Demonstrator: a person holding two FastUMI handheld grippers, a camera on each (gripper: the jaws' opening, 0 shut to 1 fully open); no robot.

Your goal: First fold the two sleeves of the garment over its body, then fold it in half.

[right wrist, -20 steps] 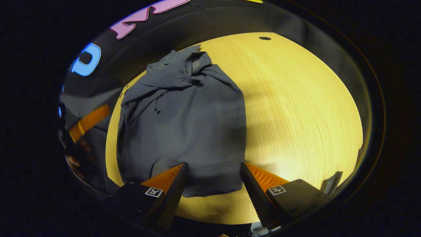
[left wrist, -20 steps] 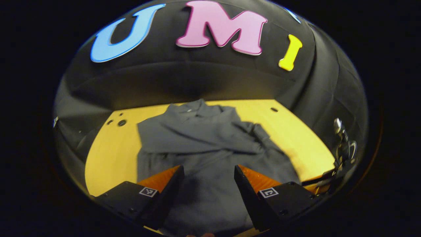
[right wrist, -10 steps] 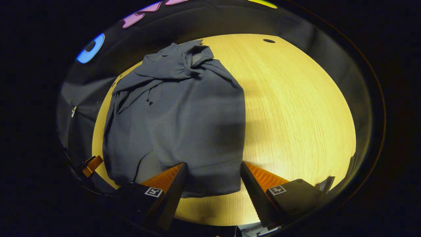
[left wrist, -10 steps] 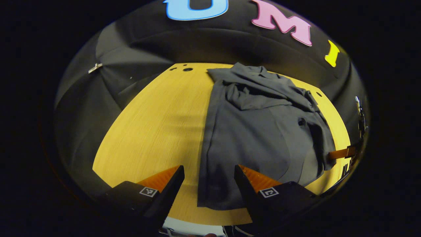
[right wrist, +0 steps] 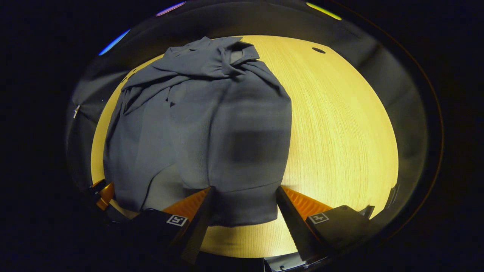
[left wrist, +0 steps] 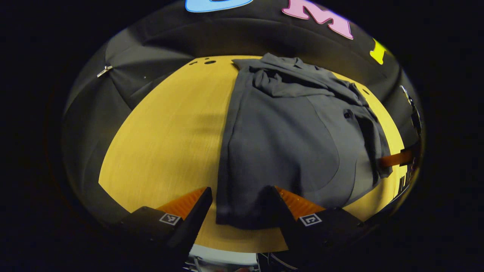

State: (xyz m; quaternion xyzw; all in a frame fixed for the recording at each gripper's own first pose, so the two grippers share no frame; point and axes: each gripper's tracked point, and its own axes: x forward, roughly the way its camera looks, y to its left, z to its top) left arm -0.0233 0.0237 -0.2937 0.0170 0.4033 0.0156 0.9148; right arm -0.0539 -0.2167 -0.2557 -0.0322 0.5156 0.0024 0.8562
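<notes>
A dark grey shirt (left wrist: 287, 136) lies flat on the yellow wooden table (left wrist: 166, 139), collar at the far end, both sleeves folded across its body. My left gripper (left wrist: 238, 200) is open just above the hem's left corner, which lies between its fingers. In the right gripper view the shirt (right wrist: 204, 124) shows the same way, and my right gripper (right wrist: 244, 200) is open over the hem's right corner. The left gripper's orange finger (right wrist: 104, 192) peeks in at the left edge there, and the right gripper's finger (left wrist: 395, 158) shows at the right of the left gripper view.
The table's near edge (right wrist: 245, 253) runs just under both grippers. Bare wood (right wrist: 340, 136) lies right of the shirt. Small holes (left wrist: 208, 61) sit at the far left corner and another hole (right wrist: 318, 50) at the far right. Black cloth walls close in the table.
My left gripper swung from over the shirt's middle to its near left hem corner and drew closer. My right gripper edged lower towards the right hem corner. Both stayed open.
</notes>
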